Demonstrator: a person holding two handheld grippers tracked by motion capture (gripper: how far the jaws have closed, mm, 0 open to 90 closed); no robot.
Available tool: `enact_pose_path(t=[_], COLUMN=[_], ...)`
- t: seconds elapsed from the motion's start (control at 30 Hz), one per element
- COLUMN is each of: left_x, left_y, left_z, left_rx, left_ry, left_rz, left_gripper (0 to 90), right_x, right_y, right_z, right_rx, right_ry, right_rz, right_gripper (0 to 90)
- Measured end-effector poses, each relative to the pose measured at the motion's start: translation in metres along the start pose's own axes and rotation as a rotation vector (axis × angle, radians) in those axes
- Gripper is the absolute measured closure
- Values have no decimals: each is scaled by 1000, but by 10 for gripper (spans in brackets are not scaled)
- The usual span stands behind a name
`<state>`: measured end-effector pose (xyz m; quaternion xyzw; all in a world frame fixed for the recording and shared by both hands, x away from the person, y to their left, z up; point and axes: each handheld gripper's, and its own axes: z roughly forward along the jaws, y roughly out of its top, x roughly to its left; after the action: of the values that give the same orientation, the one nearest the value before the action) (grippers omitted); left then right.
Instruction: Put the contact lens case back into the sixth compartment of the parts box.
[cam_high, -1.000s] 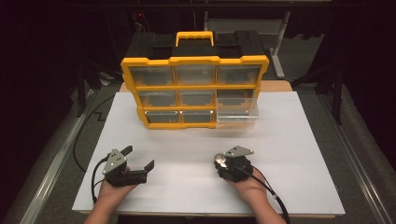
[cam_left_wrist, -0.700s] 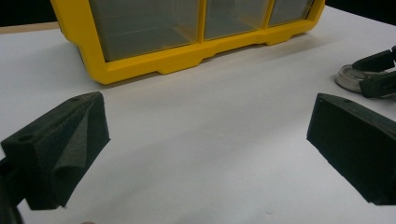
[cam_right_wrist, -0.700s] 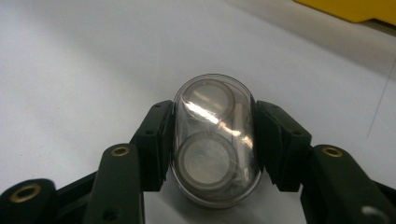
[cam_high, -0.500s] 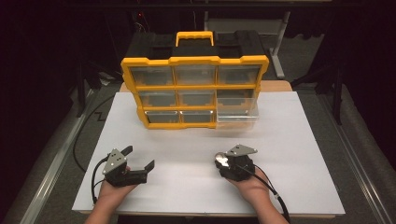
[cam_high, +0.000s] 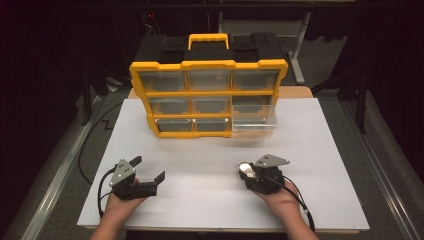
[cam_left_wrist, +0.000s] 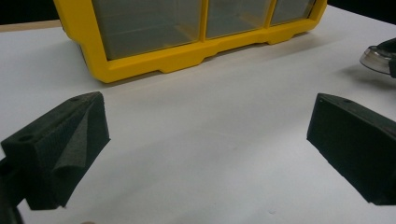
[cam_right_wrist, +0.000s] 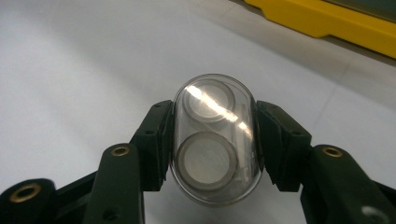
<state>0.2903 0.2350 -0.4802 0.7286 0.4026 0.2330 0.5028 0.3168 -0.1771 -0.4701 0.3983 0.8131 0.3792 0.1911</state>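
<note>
- The desk (cam_high: 320, 150) is covered by a white sheet, with dark floor around it
- A yellow drawer cabinet (cam_high: 207, 97) stands upright at the far middle of the desk; its bottom right clear drawer (cam_high: 254, 119) is pulled out toward the person
- The left gripper (cam_high: 148, 169) sits low at the near left of the desk, well apart from the cabinet; its fingers (cam_left_wrist: 70, 144) are spread wide with nothing but bare white sheet between them
- The right gripper (cam_right_wrist: 214, 140) is at the near right, its fingers (cam_right_wrist: 156, 140) pressed against both sides of a small clear case (cam_right_wrist: 215, 144)
- Inside the case two round silver discs (cam_right_wrist: 205, 161) lie one beyond the other
</note>
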Motion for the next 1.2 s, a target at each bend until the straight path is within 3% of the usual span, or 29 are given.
enact_pose_path(t=[0.33,0.87,1.2], left_x=[1,0,0], left_y=[0,0,0], left_z=[0,0,0], left_rx=[-2,-2,-3], left_ry=[1,4,2], left_rz=[-7,-5,-8], left_gripper=[3,3,3], right_x=[-17,-58,-59], right_y=[-9,-41,-39], right_z=[-21,-53,-57], right_rx=[-19,-18,-33], right_ry=[-8,-73,-61], right_rz=[21,86,74], right_gripper=[498,497,497])
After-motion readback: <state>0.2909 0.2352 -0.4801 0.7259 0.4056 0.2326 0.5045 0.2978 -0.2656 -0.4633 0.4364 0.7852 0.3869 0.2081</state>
